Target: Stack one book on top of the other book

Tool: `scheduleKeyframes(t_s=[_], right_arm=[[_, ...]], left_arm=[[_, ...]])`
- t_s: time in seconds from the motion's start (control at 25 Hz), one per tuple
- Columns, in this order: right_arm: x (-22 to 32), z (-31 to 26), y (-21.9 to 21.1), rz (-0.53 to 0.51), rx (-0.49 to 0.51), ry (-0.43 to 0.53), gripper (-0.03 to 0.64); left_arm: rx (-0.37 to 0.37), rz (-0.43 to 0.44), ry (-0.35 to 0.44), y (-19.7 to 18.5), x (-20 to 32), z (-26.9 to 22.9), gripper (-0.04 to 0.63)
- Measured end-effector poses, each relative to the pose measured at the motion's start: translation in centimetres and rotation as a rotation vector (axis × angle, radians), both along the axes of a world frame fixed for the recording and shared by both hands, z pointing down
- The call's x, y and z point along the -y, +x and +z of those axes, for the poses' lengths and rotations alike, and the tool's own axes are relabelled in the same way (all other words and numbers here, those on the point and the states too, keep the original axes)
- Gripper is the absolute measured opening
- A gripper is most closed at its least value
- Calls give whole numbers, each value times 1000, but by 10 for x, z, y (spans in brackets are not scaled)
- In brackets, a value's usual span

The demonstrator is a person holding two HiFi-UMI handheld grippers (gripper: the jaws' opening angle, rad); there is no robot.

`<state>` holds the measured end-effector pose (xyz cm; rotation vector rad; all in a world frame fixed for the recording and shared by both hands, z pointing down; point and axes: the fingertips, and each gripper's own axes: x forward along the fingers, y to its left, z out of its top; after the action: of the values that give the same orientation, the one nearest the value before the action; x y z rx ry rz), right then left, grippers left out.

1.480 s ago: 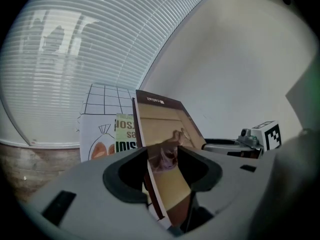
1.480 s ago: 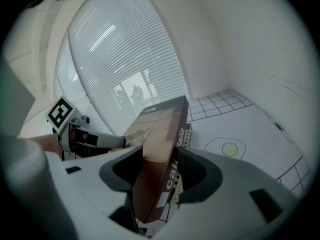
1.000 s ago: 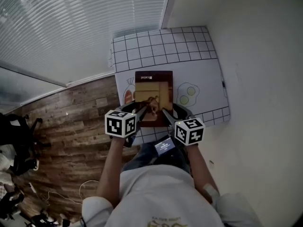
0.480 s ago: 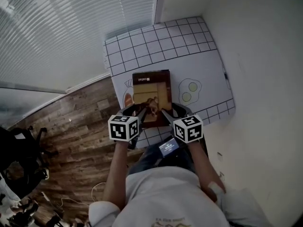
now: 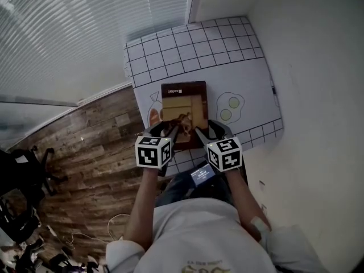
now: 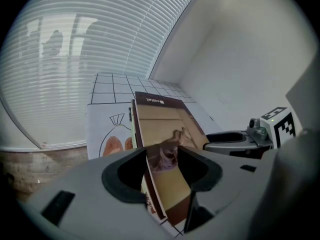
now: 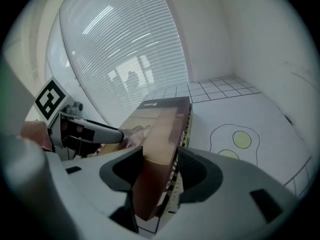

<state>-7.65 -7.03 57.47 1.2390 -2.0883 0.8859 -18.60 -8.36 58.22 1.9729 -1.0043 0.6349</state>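
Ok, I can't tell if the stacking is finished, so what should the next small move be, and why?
Probably open both jaws. The left gripper and right gripper each clamp a near corner of the brown book, which already seems to lie squarely on the checker-spined book beneath, with no gap visible.

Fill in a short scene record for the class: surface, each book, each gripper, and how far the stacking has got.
surface: white mat with grid squares and a fried-egg drawing
top book: brown book, slightly tilted, over the mat
lower book: second book, only a patterned edge shows under the brown book
left gripper: jaws closed on the brown book's near left edge
right gripper: jaws closed on its near right edge, at the spine
stacking: brown book sits over the second book, not yet released
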Motion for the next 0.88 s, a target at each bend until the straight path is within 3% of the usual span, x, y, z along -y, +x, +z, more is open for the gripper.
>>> scheduleKeyframes(t_s=[0.6, 0.88], right_arm=[[1, 1, 2, -11, 15, -12, 227], [6, -22, 13, 32, 53, 16, 222]], left_arm=[[26, -61, 32, -12, -3, -5, 196], [23, -58, 139, -19, 6, -40, 196]])
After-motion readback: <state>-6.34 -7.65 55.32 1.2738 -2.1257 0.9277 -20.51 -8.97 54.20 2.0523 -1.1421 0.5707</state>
